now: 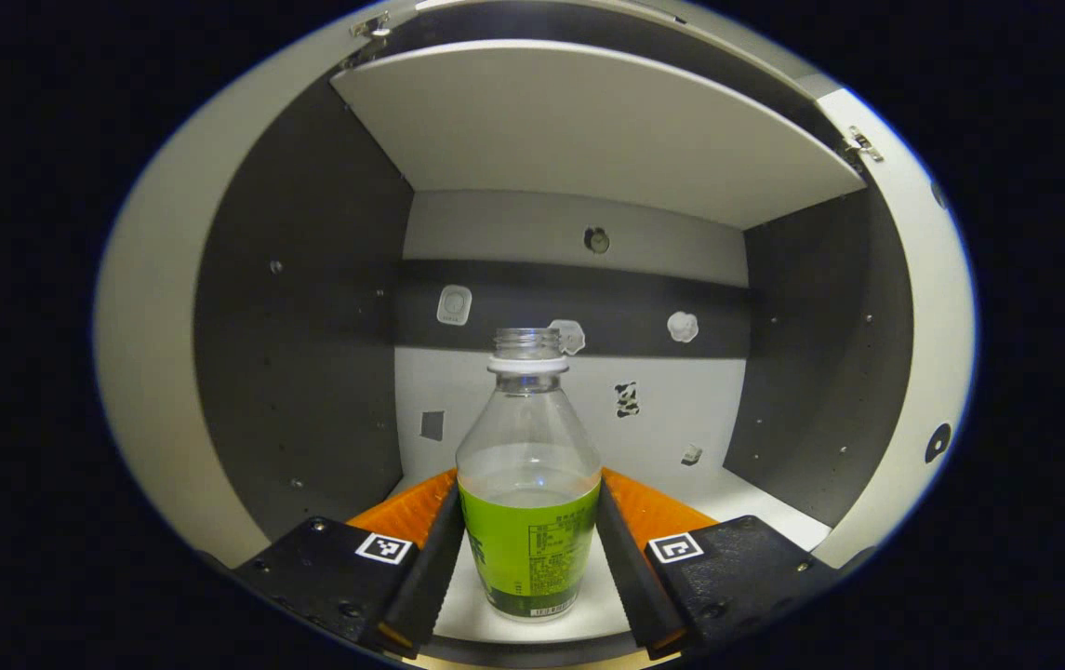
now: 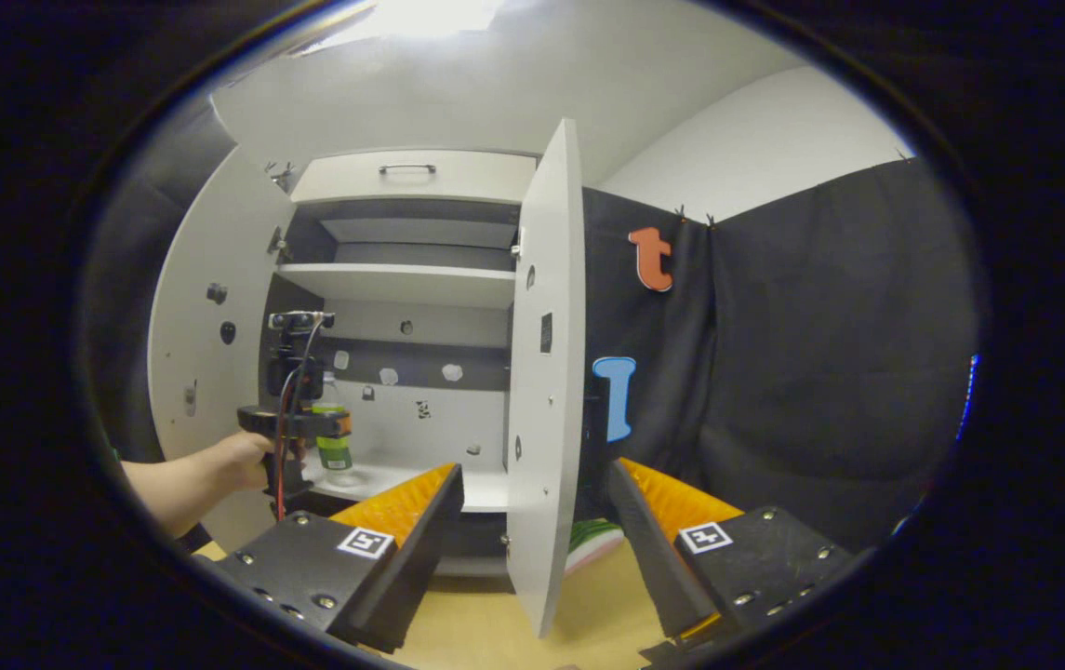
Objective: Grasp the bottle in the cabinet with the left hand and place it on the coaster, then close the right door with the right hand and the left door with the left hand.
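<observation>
Green-labelled clear bottle [image 1: 529, 484], capless: lower centre of frame, upright on cabinet [image 1: 299, 326] floor. Left claw [image 1: 529, 558]: fingers flank label, seemingly pinching for lift-out. Right claw [image 2: 532, 549]: spread, idle beside the right door [image 2: 546, 372].

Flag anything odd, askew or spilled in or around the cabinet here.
One thing stands out: the bottle has no cap, yet holds liquid, so tilting could spill it. It stands upright on the cabinet floor between the left tool's fingers; nothing is spilled. Both doors are open, as expected.
</observation>
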{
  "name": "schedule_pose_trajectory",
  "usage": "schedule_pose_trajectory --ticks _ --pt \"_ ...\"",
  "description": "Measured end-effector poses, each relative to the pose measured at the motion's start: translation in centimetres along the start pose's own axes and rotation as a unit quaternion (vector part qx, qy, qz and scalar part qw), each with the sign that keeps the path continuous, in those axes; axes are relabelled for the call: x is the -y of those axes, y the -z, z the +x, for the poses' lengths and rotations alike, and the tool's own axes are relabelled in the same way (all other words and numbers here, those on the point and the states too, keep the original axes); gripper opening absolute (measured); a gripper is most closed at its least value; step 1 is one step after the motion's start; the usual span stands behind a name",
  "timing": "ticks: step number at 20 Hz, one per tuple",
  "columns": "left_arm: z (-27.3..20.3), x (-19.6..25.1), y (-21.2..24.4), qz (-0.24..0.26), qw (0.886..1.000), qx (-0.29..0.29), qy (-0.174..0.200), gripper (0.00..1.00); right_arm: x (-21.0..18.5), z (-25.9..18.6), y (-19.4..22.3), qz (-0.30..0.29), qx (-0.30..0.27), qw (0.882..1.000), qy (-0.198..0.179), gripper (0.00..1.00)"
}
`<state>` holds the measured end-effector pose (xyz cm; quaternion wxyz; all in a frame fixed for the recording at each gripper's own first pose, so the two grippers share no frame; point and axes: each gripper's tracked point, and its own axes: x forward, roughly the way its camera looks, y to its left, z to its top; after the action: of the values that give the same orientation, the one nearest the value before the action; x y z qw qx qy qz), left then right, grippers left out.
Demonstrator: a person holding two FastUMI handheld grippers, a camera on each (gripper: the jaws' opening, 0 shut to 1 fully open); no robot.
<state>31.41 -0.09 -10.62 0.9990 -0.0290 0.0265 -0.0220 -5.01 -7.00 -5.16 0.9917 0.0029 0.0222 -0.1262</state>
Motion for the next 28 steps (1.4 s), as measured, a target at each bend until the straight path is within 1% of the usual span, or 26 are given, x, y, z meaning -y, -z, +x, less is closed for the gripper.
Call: schedule_pose_trajectory --ticks 3,4,5,6,7,9,10,11,12,13,17,18,20,21,23,24,25,27,28 --pt "-3.9 0.6 -1.7 -0.014 1.0 0.005 0.011 0.77 0.7 -1.3 -0.2 0.001 0.007 1.0 -0.005 0.96" --pt "-5.2 0.5 -1.9 -0.011 1.0 0.004 0.011 0.77 0.8 -1.8 -0.2 0.004 0.006 1.0 -0.007 0.96" --pt "-6.5 0.3 -2.2 -0.005 1.0 0.006 0.007 0.78 1.0 -2.2 -0.1 0.007 0.004 1.0 -0.01 0.94" --pt "-7.9 -0.1 -2.8 -0.001 1.0 0.013 -0.001 0.78 1.1 -2.7 0.0 0.009 0.002 1.0 -0.015 0.96" --pt "-9.3 -0.2 -3.3 -0.003 1.0 0.02 0.001 0.78 1.0 -3.0 -0.2 0.008 0.004 1.0 -0.021 0.94" --pt "-12.0 -0.3 -3.7 -0.01 1.0 0.018 0.0 0.78 0.8 -3.4 -0.2 0.008 0.01 0.999 -0.035 0.94" --pt "-13.4 -0.3 -3.6 -0.013 1.0 0.012 0.002 0.78 0.8 -3.4 0.0 0.012 0.011 0.999 -0.04 0.96" --pt "-14.7 -0.2 -3.5 -0.016 1.0 0.006 0.006 0.78 0.6 -3.6 0.1 0.02 0.011 0.999 -0.046 0.94" --pt "-16.1 0.0 -3.5 -0.019 1.0 0.004 0.009 0.8 0.4 -3.6 0.3 0.03 0.012 0.998 -0.053 0.94" --pt "-17.3 0.0 -3.4 -0.017 1.0 0.002 0.011 0.78 0.1 -3.6 0.5 0.039 0.011 0.997 -0.06 0.94" --pt "-21.6 -0.3 -1.1 -0.01 1.0 -0.014 0.002 0.78 -0.7 -3.6 1.3 0.049 0.005 0.995 -0.088 0.94" --pt "-22.5 -0.5 -0.3 -0.009 1.0 -0.018 -0.004 0.76 -1.0 -3.6 1.3 0.048 0.008 0.994 -0.097 0.96" --pt "-24.0 -0.6 1.5 0.002 1.0 -0.022 -0.016 0.78 -1.6 -3.5 1.5 0.048 0.009 0.993 -0.11 0.96" --pt "-24.7 -0.3 2.4 0.004 1.0 -0.026 -0.016 0.76 -1.7 -3.4 1.7 0.05 0.005 0.992 -0.112 0.96" --pt "-26.2 0.4 4.2 0.009 0.999 -0.035 -0.007 0.76 -2.2 -3.5 1.8 0.051 0.002 0.991 -0.121 0.96" --pt "-26.8 0.5 5.2 0.011 0.999 -0.038 -0.008 0.78 -2.5 -3.5 2.0 0.049 0.002 0.991 -0.126 0.96" --pt "-27.4 0.6 6.2 0.013 0.999 -0.045 -0.008 0.78 -2.7 -3.5 2.1 0.046 0.002 0.99 -0.13 0.96" --pt "-28.6 1.4 9.0 0.009 0.998 -0.066 -0.001 0.78 -3.9 -3.8 2.1 0.048 0.002 0.988 -0.149 0.96" --pt "-29.4 1.9 10.7 0.008 0.997 -0.08 0.005 0.8 -4.6 -3.9 2.1 0.052 0.002 0.986 -0.16 0.96"
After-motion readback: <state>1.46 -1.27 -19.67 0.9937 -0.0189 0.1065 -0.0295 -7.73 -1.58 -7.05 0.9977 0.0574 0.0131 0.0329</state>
